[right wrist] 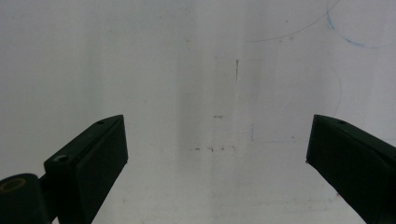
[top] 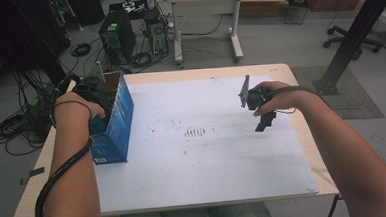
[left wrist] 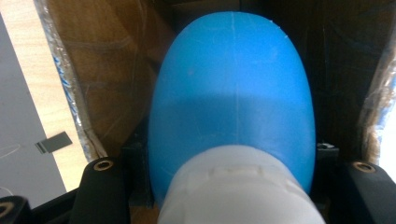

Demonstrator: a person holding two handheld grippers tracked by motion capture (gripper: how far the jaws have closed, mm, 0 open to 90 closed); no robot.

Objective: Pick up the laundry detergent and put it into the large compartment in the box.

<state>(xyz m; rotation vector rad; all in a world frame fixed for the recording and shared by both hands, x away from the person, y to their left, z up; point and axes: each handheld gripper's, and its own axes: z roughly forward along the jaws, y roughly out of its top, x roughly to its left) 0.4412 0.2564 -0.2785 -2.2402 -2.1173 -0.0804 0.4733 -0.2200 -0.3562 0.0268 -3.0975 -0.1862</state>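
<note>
Blue plastic bottle with a white cap (left wrist: 232, 93) sits clamped in the left gripper (top: 97, 124), its body reaching into the open brown-lined blue cardboard box (top: 117, 120) at the table's left edge. Risks: the smooth, rounded body could slip or twist in the jaws, and the close cardboard walls could catch it — tipping the light box. The right gripper (right wrist: 217, 144) hovers over the bare white tabletop sheet (top: 203, 153), jaws wide and empty, well apart from the box. Floor cables and a computer tower (top: 117, 37) lie beyond.
</note>
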